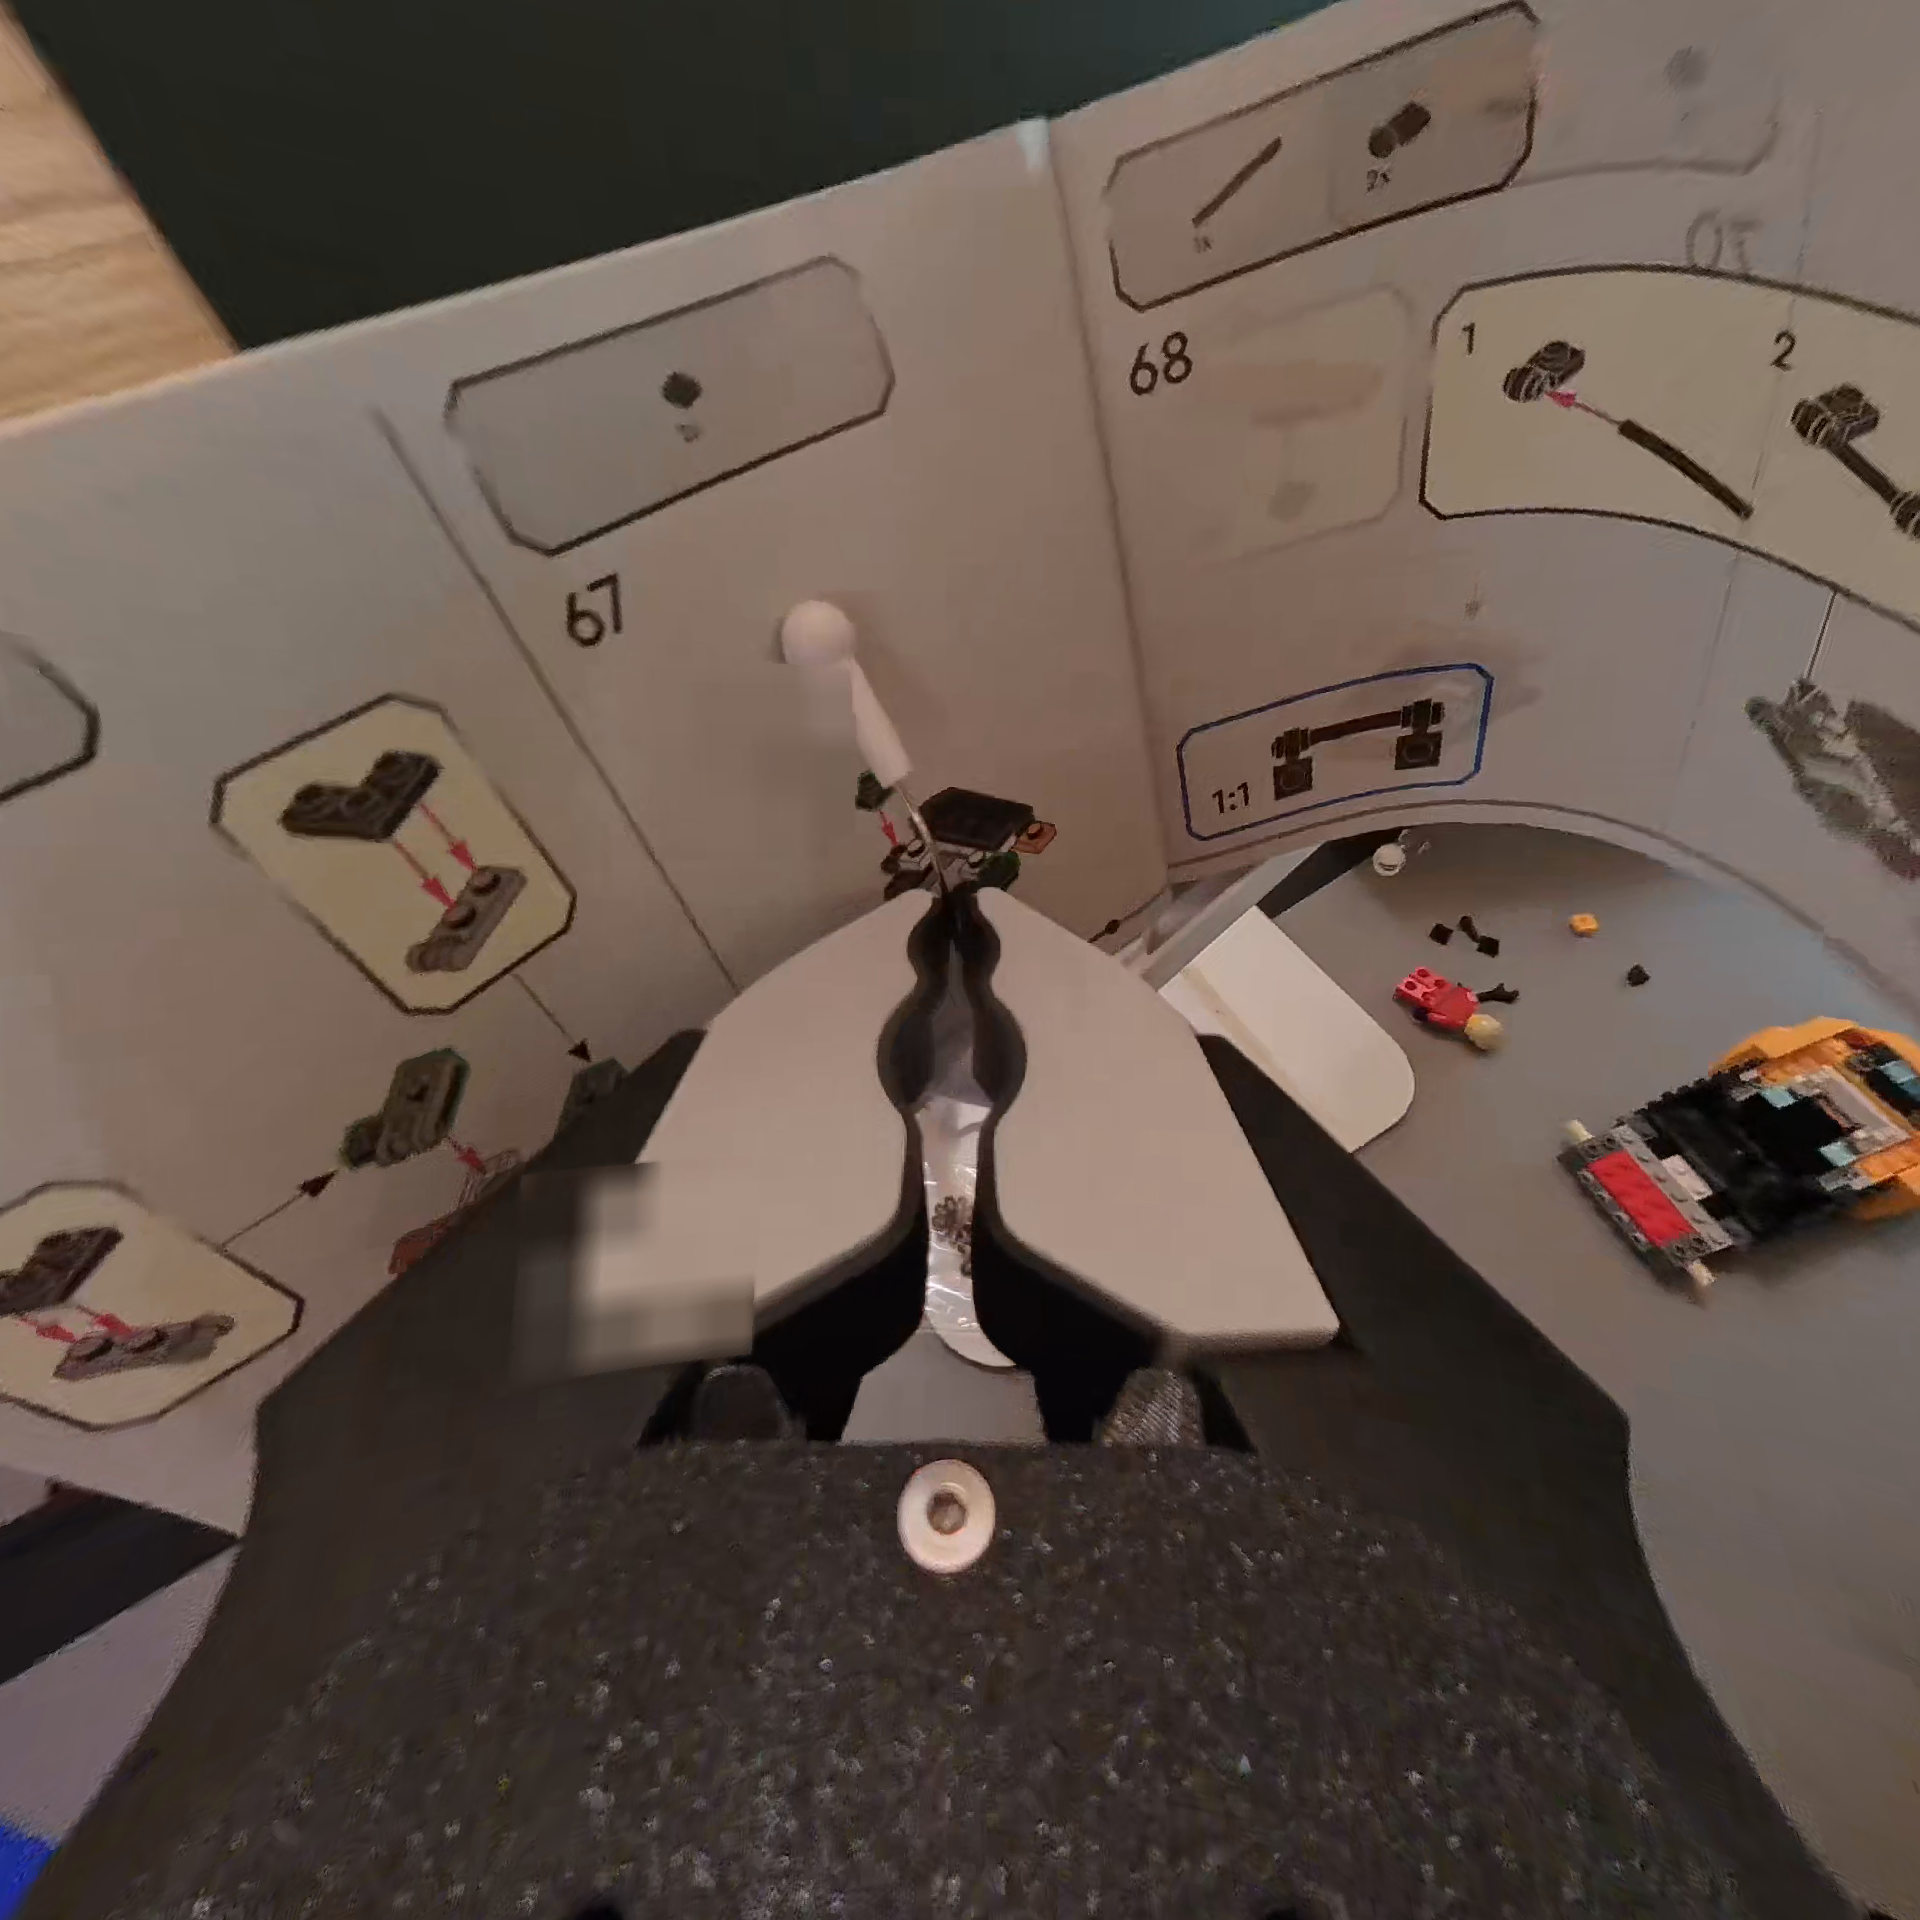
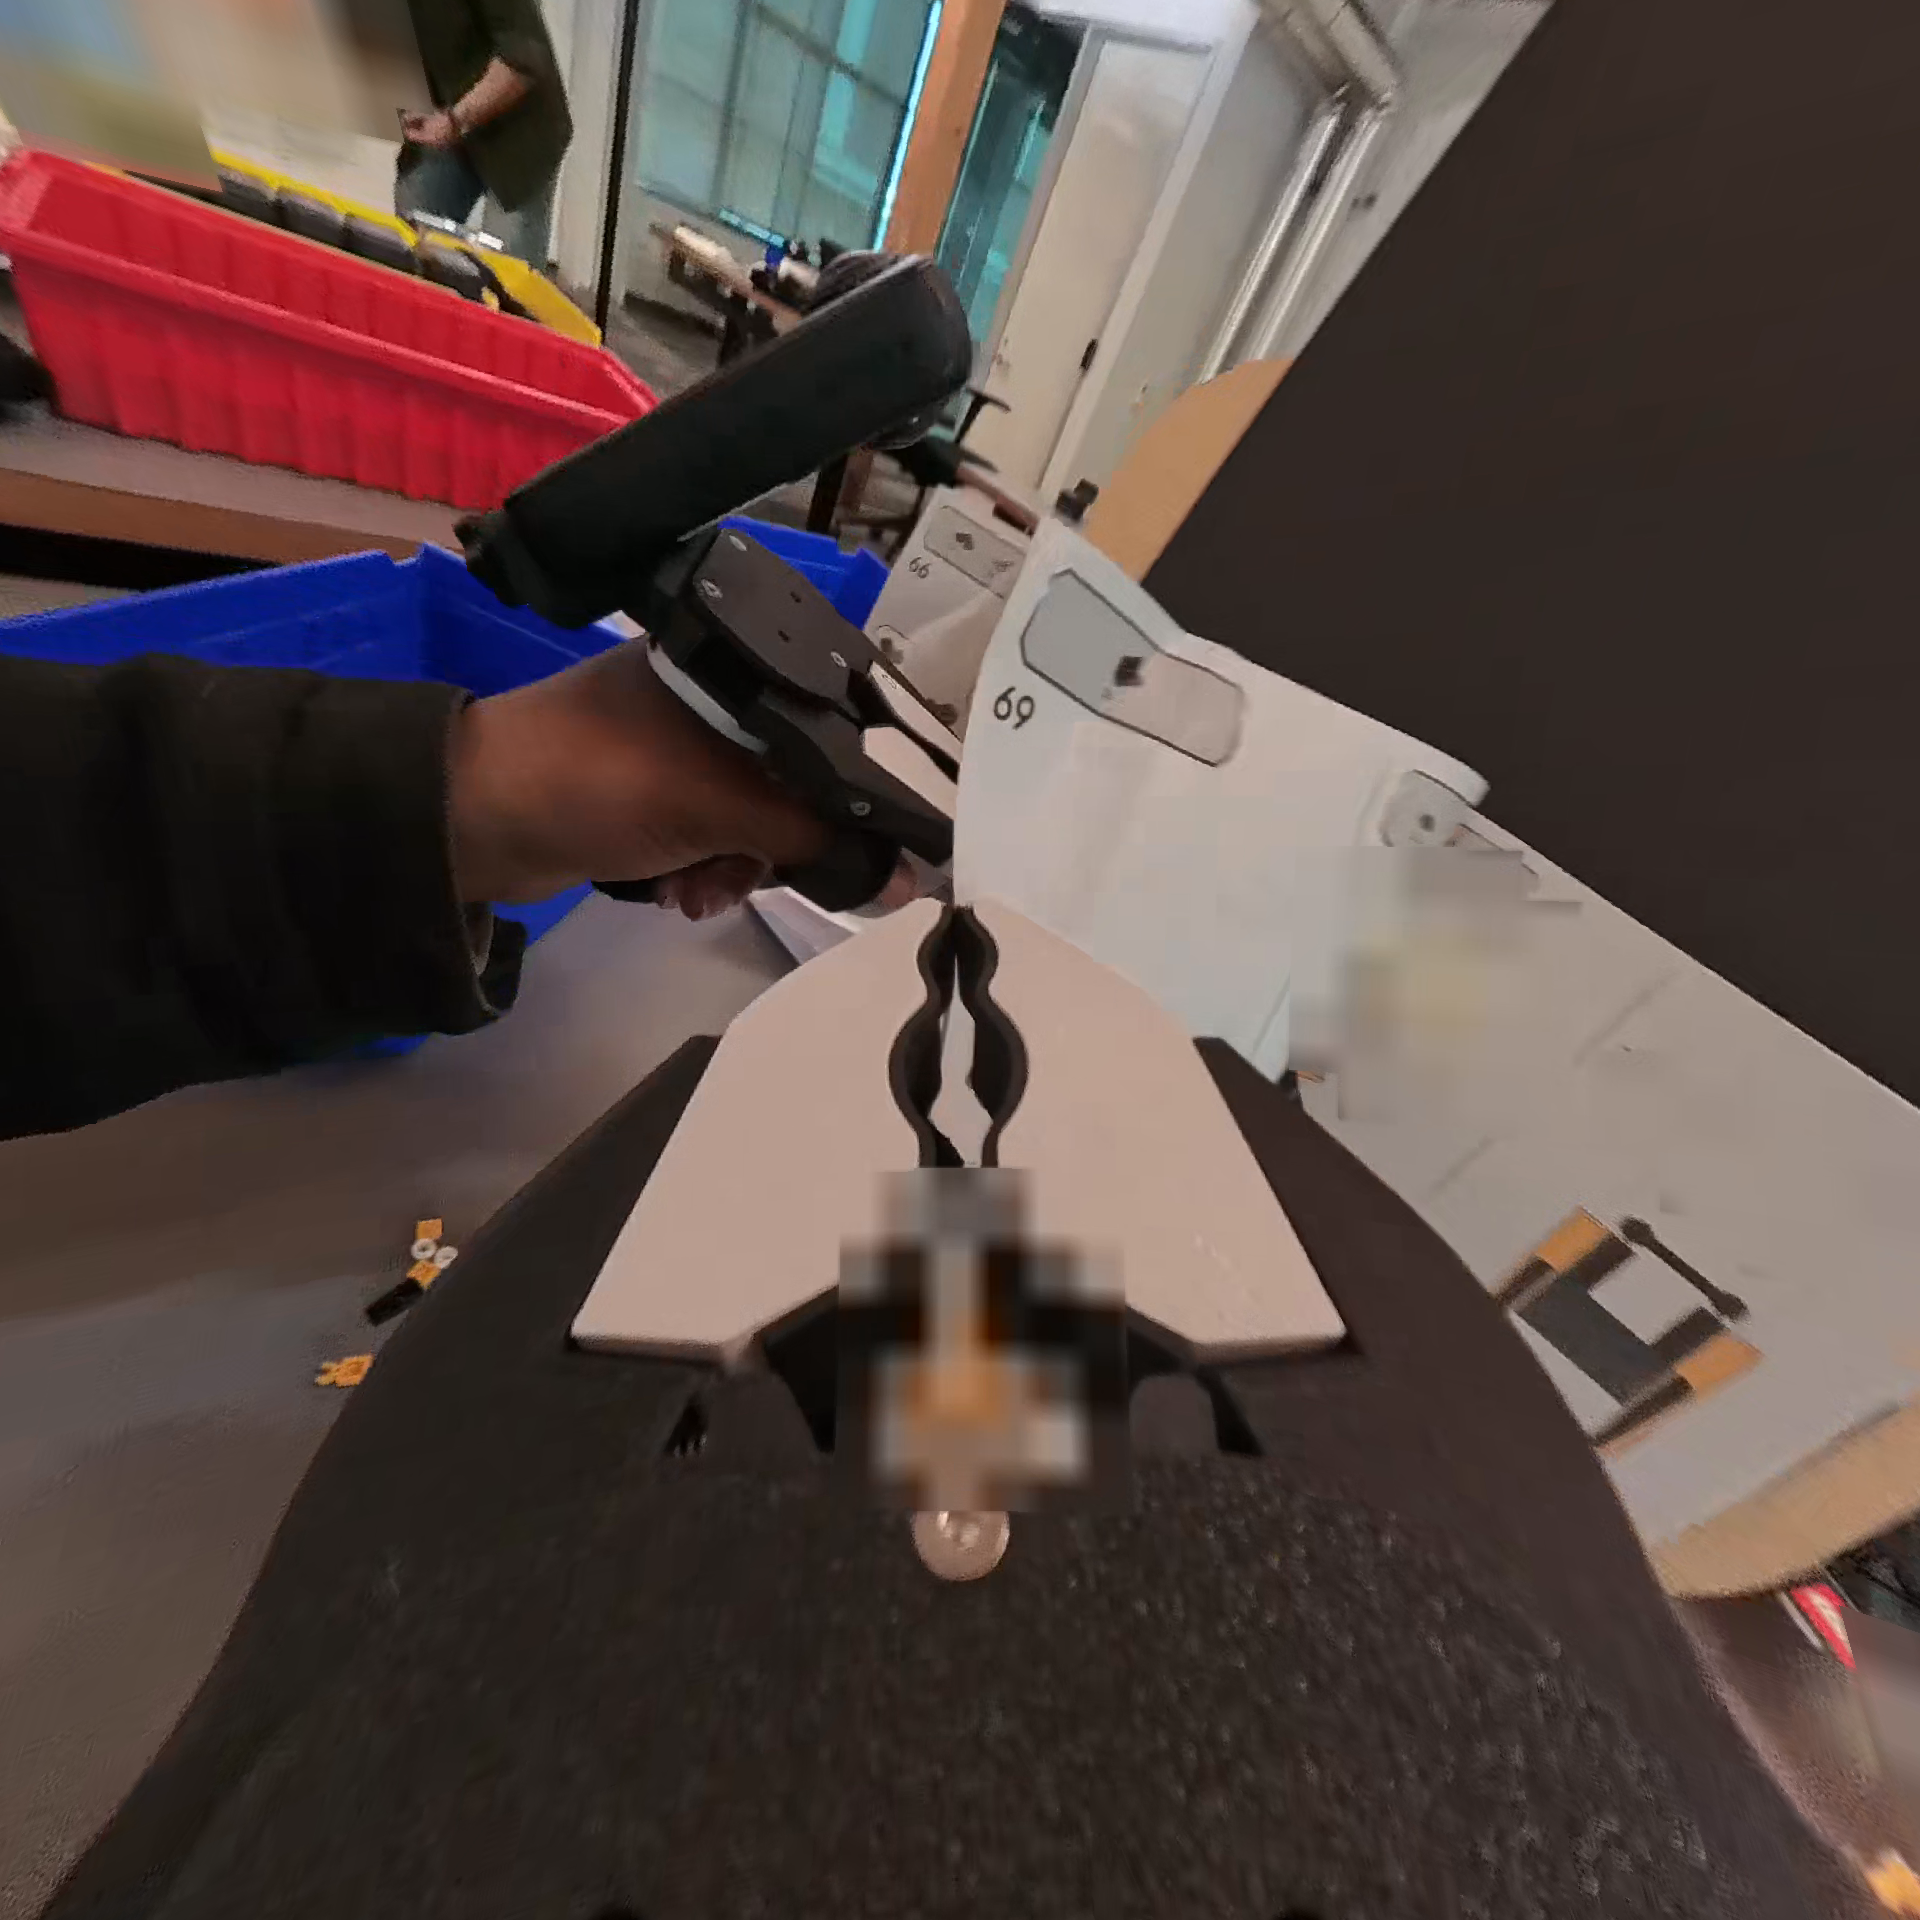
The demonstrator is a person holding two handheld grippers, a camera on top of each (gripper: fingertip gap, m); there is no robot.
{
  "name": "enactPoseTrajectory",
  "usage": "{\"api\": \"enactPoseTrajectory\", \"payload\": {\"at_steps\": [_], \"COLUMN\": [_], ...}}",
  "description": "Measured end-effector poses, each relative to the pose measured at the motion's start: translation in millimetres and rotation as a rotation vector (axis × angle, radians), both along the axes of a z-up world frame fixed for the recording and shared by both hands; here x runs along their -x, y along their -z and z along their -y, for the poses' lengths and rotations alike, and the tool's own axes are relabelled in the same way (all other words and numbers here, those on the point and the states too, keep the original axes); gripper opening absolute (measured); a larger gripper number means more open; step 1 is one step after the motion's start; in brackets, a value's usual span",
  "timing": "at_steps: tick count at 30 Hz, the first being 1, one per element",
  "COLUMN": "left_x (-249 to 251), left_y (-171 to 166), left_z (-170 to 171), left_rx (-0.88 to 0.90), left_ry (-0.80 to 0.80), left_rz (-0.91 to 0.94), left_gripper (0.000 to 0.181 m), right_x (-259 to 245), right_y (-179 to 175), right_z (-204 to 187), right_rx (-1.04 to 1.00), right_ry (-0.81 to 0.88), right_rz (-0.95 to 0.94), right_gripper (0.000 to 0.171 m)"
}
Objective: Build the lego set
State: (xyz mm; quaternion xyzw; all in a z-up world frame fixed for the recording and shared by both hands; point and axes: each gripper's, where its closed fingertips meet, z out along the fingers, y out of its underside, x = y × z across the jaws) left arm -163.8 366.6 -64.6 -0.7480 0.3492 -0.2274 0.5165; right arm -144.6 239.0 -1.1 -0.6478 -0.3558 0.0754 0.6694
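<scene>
The instruction booklet (image 1: 727,582) stands open and upright on a white stand (image 1: 1288,1029). My left gripper (image 1: 948,904) is shut on the thin metal wire of a white-tipped page-holder arm (image 1: 868,717), which lies against the booklet's page. In the right wrist view, my right gripper (image 2: 956,920) is shut on the edge of a booklet page (image 2: 1122,831), which is lifted and curved. The left gripper (image 2: 831,748), held by a hand in a black sleeve, shows there just left of that page. A part-built orange and black lego car (image 1: 1756,1143) lies on the grey table (image 1: 1558,1455) to the right.
A red minifigure (image 1: 1449,1003), small black pieces (image 1: 1465,935) and a yellow piece (image 1: 1582,923) lie near the car. Small orange pieces (image 2: 416,1268) lie on the table at the left. A blue bin (image 2: 312,613) and a red bin (image 2: 260,322) stand behind. A person (image 2: 488,104) stands far back. Across from one pair of fingers to the other is roughly 15 cm.
</scene>
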Motion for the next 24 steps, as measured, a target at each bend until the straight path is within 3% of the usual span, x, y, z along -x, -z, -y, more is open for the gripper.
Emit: {"api": "enactPoseTrajectory", "payload": {"at_steps": [4,11,18,21,24], "left_x": [23.9,36.1,35.9,36.2,36.0], "left_y": [8.2,34.2,30.5,31.6,30.7], "left_z": [3.5,8.0,6.4,4.6,3.7], "left_rx": [0.095,0.501,0.482,0.481,0.488], "left_ry": [-0.035,-0.035,-0.017,-0.025,-0.021], "left_rz": [0.222,1.073,1.133,1.129,1.141], "left_gripper": [0.003,0.002,0.002,0.002,0.002], "right_x": [31.2,90.7,125.3,141.1,169.1], "right_y": [2.7,28.6,59.2,59.4,55.4], "right_z": [-17.4,-83.3,-131.7,-136.5,-119.4], "right_rx": [0.076,0.239,0.248,0.211,0.226], "right_ry": [-0.047,0.002,0.136,0.092,-0.087], "right_rz": [0.032,0.116,0.321,0.378,0.371], "right_gripper": [0.000,0.000,0.001,0.004,0.028]}}
